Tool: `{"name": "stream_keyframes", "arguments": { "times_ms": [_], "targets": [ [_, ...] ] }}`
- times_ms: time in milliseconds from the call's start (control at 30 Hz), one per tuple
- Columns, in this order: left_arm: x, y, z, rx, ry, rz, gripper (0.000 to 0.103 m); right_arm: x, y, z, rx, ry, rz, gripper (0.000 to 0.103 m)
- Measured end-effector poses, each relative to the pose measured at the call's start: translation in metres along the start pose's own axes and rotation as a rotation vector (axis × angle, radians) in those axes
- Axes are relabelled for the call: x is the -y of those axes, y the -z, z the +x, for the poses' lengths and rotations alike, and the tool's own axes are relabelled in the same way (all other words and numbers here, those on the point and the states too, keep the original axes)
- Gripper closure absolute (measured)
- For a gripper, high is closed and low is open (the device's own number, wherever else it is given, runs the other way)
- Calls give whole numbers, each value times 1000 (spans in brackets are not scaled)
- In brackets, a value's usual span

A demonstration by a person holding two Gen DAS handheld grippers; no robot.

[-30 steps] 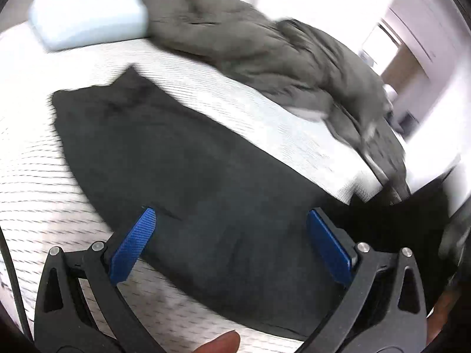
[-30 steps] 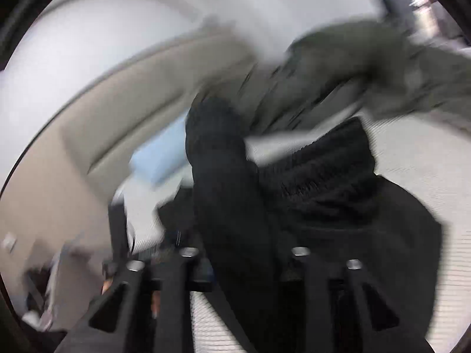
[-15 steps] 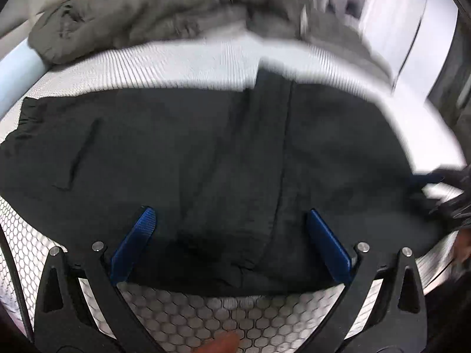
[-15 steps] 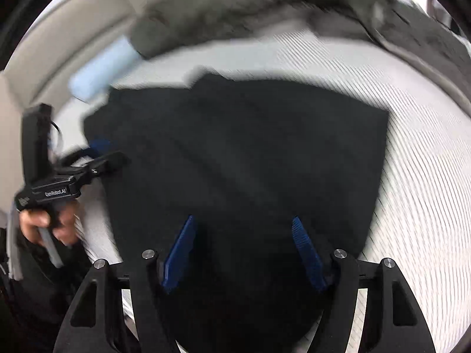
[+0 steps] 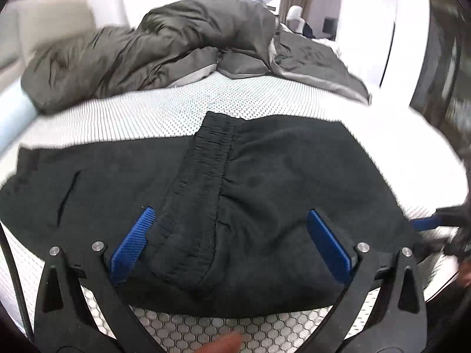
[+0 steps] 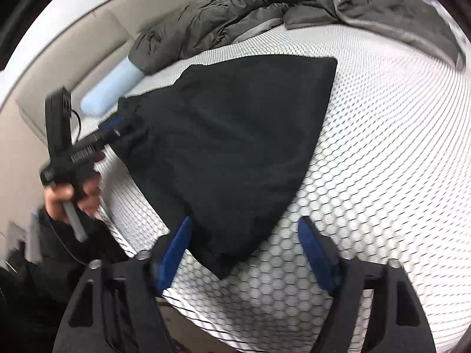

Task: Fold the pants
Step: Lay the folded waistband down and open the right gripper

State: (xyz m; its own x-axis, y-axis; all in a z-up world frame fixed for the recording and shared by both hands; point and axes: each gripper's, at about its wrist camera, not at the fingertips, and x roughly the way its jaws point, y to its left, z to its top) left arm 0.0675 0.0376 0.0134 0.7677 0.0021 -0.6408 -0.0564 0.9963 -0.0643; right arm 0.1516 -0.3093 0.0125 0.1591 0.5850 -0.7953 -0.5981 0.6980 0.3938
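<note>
Your left claw [image 5: 229,241] hangs over the black pants [image 5: 265,194], its blue pads spread wide and gripping nothing. The pants lie flat on the bed's white mesh mattress [image 5: 164,108], directly ahead of and beneath that claw. The ribbed waistband [image 5: 206,176] runs away from you between the pads, lying on top of the cloth, so one fold across the length looks done.

Your right claw [image 6: 244,253] stands partly open and holds nothing; its jaws have just been closing a little. The near corner of the pants [image 6: 235,153] sits between its pads, closer to the left one, not pinched. Beyond, to its left, your left claw [image 6: 117,123] shows at the far edge of the cloth.

A rumpled grey duvet [image 5: 164,41] lies well beyond both claws.

Judging by the size, at least one more fold remains.
</note>
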Motion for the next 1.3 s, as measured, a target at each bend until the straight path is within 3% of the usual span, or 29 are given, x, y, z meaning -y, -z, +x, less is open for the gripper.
{"name": "stream_keyframes", "arguments": {
  "times_ms": [67,167,233,433,500,567,600,700,800,867,967,1067,1133,1200,1300],
  "targets": [
    [2,0,2,-6,-13,1,1,4,-1,8,-19,-7,50,62],
    [-9,1,11,-47,-30,-48,1,3,4,10,-36,-33,52,81],
    [-19,2,15,-70,-26,-85,1,-3,13,6,-47,-31,15,83],
    [-26,5,21,-83,-27,-124,1,-4,27,-1,-75,-80,26,82],
    [-25,3,18,-65,-28,-127,1,4,26,-18,-39,-91,38,76],
    [-28,2,12,-38,-18,-138,1,13,26,-35,32,-85,58,56],
    [-29,2,10,-31,-6,-148,1,17,23,-42,78,-71,79,51],
    [-25,-1,4,-3,27,-161,1,24,10,-43,140,10,125,48],
    [-1,-3,-10,71,56,-83,1,29,-1,-21,77,30,151,48],
    [27,-4,-20,116,111,1,1,27,-4,-4,21,59,136,48],
    [62,0,-29,142,185,109,1,22,-4,0,3,54,122,48],
    [89,9,-31,136,199,221,1,29,3,-8,20,20,153,48],
    [96,11,-31,135,213,230,1,37,10,-13,21,-2,185,48],
    [108,18,-17,56,248,226,1,43,12,-17,25,-22,191,48],
    [138,39,13,-79,227,319,1,48,16,-19,27,-41,204,48]
  ]
}}
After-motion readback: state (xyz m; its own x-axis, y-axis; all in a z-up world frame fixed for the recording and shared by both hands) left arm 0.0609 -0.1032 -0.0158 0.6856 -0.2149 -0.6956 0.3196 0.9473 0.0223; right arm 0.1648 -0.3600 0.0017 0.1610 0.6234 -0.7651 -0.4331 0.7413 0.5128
